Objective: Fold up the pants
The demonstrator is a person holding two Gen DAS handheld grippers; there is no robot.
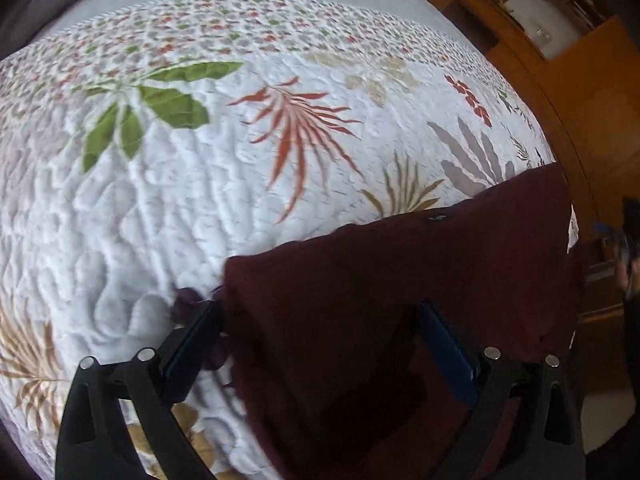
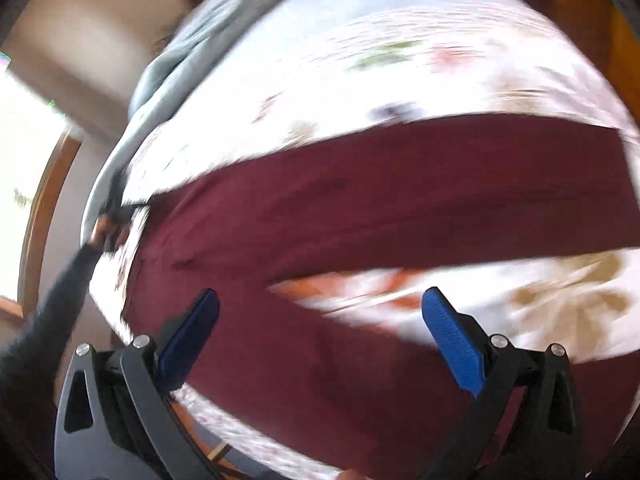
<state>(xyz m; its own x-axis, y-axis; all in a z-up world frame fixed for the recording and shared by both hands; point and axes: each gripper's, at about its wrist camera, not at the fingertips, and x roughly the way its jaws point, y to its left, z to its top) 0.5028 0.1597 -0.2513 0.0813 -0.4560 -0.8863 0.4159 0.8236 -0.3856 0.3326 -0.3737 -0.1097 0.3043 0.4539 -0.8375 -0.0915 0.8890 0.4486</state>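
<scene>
Dark maroon pants [image 1: 400,288] lie on a white quilt with leaf prints [image 1: 160,208]. In the left wrist view my left gripper [image 1: 320,312] is open, its blue-padded fingers [image 1: 448,356] spread just above the pants' waist end near the bed's right edge. In the blurred right wrist view the pants [image 2: 380,200] lie spread with two legs forking to the right. My right gripper [image 2: 320,300] is open above the crotch area, empty. The other hand and left gripper [image 2: 112,216] show at the far left end of the pants.
A wooden bed frame and dresser [image 1: 560,92] run along the right of the bed. A grey blanket [image 2: 180,64] lies bunched at the far side of the bed. A bright window [image 2: 24,160] is on the left.
</scene>
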